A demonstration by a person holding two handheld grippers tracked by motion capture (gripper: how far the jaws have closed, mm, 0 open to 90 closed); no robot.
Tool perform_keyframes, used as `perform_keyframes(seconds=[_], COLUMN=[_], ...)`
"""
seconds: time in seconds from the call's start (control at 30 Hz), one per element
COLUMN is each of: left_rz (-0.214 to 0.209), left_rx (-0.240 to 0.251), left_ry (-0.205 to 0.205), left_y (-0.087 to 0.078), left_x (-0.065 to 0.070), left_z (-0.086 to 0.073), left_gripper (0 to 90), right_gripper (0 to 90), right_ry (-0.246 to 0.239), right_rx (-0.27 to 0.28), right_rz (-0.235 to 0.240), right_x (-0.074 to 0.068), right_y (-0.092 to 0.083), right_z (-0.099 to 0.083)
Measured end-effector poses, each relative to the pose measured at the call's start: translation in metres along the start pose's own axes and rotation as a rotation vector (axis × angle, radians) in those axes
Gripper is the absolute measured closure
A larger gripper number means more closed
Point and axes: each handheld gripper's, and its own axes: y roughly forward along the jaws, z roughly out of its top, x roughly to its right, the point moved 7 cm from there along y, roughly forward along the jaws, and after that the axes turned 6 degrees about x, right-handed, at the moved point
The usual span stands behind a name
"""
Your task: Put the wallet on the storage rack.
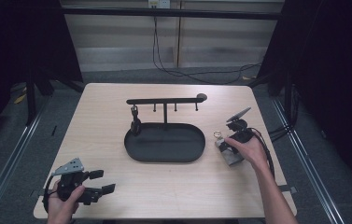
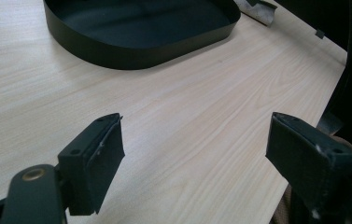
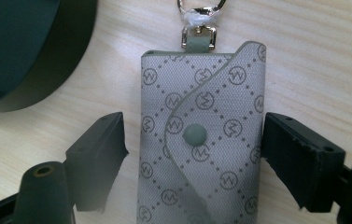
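From above, the left claw [image 1: 100,182] rests apart on the worktop [image 1: 173,186] near its front corner. In its own view the right claw [image 3: 193,154] straddles a grey key pouch [image 3: 201,140], jaws apart, beside the black tray [image 3: 19,46].

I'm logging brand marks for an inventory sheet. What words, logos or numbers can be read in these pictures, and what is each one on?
"M" inside a circle: repeated monogram across the grey key pouch, set between dotted diamond lines; it could also read as a "W".
Snap button on the pouch's flap: no text that can be read.
Black tray and its hook rack: no markings that can be read.
No other words or numbers can be read.
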Motion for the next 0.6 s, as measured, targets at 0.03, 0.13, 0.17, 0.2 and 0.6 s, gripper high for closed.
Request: perform_keyframes(seconds=[0.03, 0.13, 0.17, 0.2, 0.6], left_rz=[0.002, 0.002, 0.003, 0.003, -0.010], left_rx=[0.001, 0.002, 0.001, -0.001, 0.004], left_ry=[0.000, -0.001, -0.001, -0.002, 0.009], left_y=[0.000, -0.001, -0.001, 0.000, 0.000], left_x=[0.000, 0.000, -0.001, -0.001, 0.002], left_z=[0.000, 0.000, 0.000, 0.000, 0.001], left_gripper=[18.9, 18.9, 18.9, 18.9, 18.8], right_gripper=[21.7, 22.3, 23.0, 23.4, 25.4], right_ry=[-0.002, -0.011, -0.014, -0.012, -0.029], right_rx=[-0.004, -0.023, -0.026, -0.027, -0.055], right_rz=[-0.004, -0.017, -0.018, -0.025, -0.061], right_x=[0.000, 0.000, 0.000, 0.000, 0.000], right_y=[0.001, 0.005, 0.006, 0.007, 0.014], right_z=[0.000, -0.001, -0.001, -0.001, -0.002])
